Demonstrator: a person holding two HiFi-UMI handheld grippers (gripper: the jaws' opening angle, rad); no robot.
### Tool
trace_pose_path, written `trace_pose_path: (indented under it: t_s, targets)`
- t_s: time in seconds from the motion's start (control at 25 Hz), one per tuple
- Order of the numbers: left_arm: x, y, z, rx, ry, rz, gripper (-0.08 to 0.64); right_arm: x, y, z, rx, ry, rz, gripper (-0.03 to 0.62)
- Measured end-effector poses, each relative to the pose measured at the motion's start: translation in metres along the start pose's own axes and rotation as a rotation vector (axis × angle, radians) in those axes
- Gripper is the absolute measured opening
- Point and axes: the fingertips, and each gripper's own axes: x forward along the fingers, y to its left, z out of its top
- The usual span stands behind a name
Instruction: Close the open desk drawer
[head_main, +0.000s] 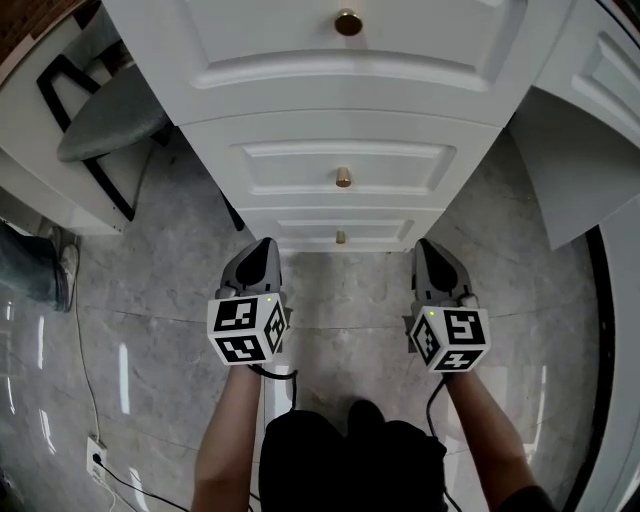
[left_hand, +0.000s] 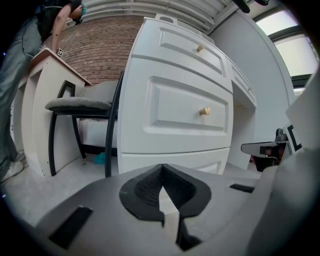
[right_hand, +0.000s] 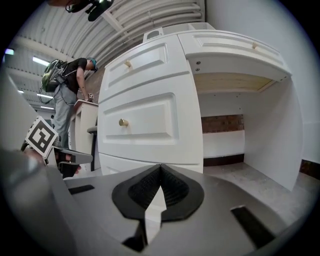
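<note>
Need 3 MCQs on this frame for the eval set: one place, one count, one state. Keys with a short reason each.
1. In the head view, where does the grey-cushioned chair stand?
A) left of the drawer unit
B) right of it
C) behind the person

2. How many brass knobs show on the drawer unit in the head view?
A) one
B) three
C) five

3. The left claw and right claw are:
A) both open
B) both shut
C) left shut on a knob

Key:
1 A: the chair sits at the unit's left side.
2 B: one knob on each of three drawer fronts.
3 B: each claw's jaws meet at the tips with nothing between.
</note>
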Motion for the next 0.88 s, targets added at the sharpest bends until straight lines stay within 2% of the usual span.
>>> trace_pose_path:
  t_s: [0.32,0.56,0.88]
  targets:
    - [-0.038,-0.001,0.029,-0.019,-0.074,-0.003,0.009,-0.032,0.017,0.037,0.049,-0.09,0.056,0.005]
    - [-0.054,-0.004,0.038,-0.028,-0.092,-0.008,0.009,-0.04,0.023,0.04,0.049,-0.09,0.08,0.005]
    - [-0.056,0.0,0.032,-0.026,-0.081,-0.002,0.009,-0.039,0.032,0.039,0.036,-0.091,0.106,0.005]
